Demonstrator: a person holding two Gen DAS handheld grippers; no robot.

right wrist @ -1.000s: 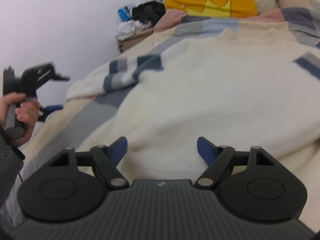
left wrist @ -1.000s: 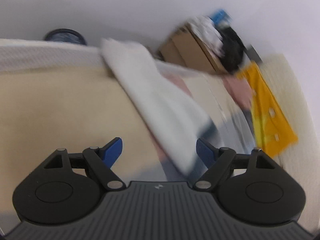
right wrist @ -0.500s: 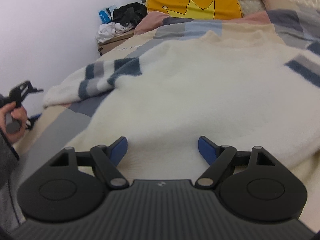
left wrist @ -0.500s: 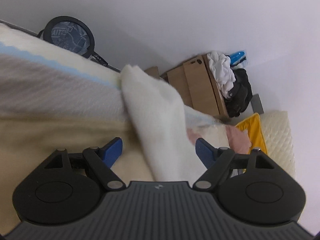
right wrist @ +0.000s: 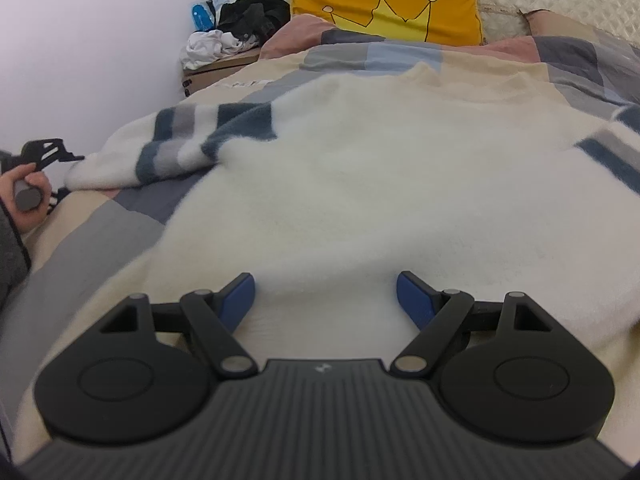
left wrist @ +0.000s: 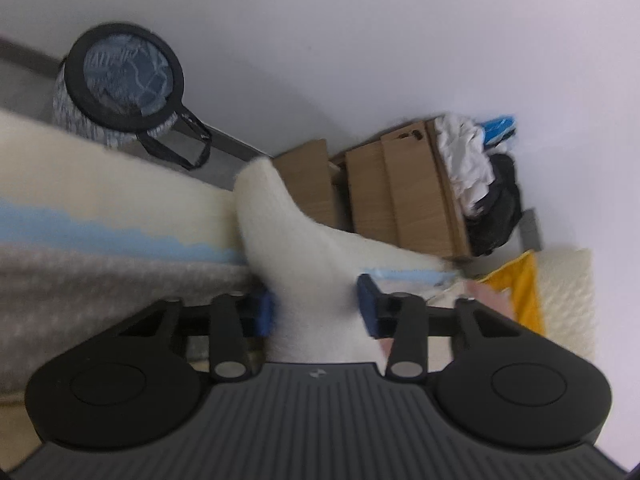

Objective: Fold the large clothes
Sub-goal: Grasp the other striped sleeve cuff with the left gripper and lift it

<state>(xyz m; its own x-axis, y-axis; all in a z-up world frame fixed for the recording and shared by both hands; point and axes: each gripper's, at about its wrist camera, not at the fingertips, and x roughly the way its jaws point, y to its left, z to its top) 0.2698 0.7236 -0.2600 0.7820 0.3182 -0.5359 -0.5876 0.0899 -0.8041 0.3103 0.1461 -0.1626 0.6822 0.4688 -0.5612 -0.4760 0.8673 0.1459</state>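
Observation:
A fluffy cream sweater (right wrist: 360, 184) with navy and grey stripes on its sleeves lies spread flat on the bed. In the left wrist view its left sleeve (left wrist: 296, 248) runs up between the blue pads of my left gripper (left wrist: 317, 310). The jaws are closing and both pads touch the fabric. The right wrist view shows that gripper (right wrist: 48, 152) at the sleeve's cuff by the bed's left edge, held by a hand (right wrist: 28, 196). My right gripper (right wrist: 326, 296) hovers open just over the sweater's near hem, with nothing between its fingers.
A patchwork quilt (right wrist: 100, 220) covers the bed. A yellow crown cushion (right wrist: 384, 8) leans at the headboard. Beside the bed stand a wooden nightstand (left wrist: 400, 200) piled with clothes (left wrist: 464, 160) and a round laundry basket (left wrist: 120, 80) by the white wall.
My left gripper has swung left and down to the bed's edge, and its jaws have narrowed onto the sleeve. The right gripper has edged slightly forward over the sweater and stays open.

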